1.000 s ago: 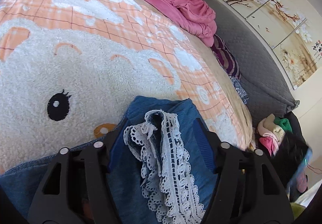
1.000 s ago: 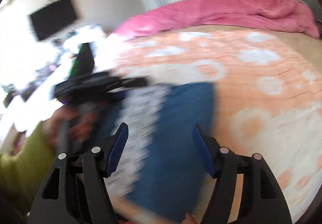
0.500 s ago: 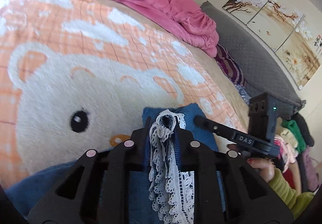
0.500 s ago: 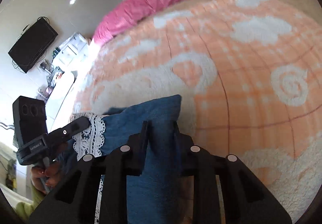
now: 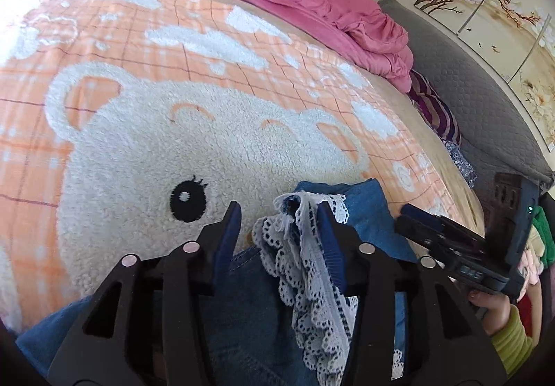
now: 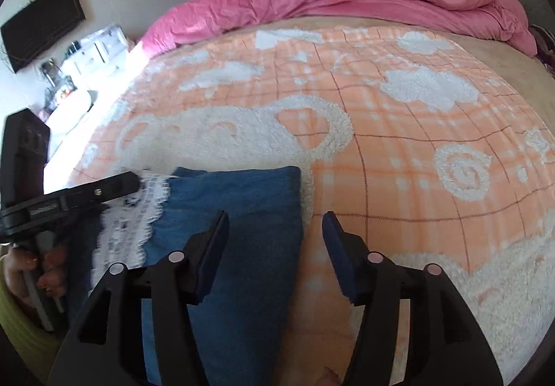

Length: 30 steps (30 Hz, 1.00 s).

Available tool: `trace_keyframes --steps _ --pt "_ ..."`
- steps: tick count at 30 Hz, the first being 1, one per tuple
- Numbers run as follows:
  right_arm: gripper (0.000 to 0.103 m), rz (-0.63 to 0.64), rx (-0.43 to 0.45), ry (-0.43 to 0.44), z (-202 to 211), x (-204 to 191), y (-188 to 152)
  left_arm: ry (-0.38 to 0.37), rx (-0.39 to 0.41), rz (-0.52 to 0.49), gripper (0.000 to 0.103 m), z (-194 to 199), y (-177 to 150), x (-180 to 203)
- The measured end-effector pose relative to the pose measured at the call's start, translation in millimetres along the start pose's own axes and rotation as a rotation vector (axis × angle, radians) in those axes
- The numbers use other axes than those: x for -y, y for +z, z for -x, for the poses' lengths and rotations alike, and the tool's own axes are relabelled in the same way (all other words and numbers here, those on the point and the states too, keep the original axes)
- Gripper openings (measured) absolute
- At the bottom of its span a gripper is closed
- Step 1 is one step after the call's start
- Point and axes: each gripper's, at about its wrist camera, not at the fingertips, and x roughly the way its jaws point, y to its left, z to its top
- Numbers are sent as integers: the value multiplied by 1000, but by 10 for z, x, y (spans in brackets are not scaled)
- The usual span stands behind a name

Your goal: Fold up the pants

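Releasing pants, both claws reopened

left gripper – just opened | lace hem between fingers

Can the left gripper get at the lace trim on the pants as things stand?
Probably yes. The left gripper, its jaws just reopened, stands right over the lace trim, which lies bunched against its right finger on the pants; nothing covers it.

Black gripper frames, blue-padded jaws, silver rivets; yellow-green ribbed sleeve.
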Motion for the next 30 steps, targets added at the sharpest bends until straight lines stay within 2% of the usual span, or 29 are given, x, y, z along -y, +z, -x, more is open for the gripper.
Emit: trace_keyframes --steps 2,8,10,11,15,18,23,27,29,30 --pt "64 -8 12 15 155 -14 -56 28 16 -8 49 120 -40 25" --pt "65 -23 22 73 541 -65 -368 101 48 -14 64 517 -271 183" --pt "74 -5 29 66 633 -104 -491 126 35 -45 69 609 -396 283" --pt "75 6 31 67 668 -126 -543 133 32 -57 71 669 -469 327" --pt "75 39 31 78 780 -214 -701 118 15 -62 81 825 -704 460" --pt "76 40 31 99 830 -231 -748 114 -6 -53 83 875 -848 549" --pt "76 44 38 93 894 -225 -824 67 -65 -16 79 868 -1122 653" --pt "76 32 39 101 901 -192 -871 34 -118 12 57 770 -1280 713" --pt "76 30 35 102 888 -194 -894 23 -135 23 55 695 -1314 736" --pt "76 32 35 107 880 -200 -901 36 -146 19 50 639 -1332 749"
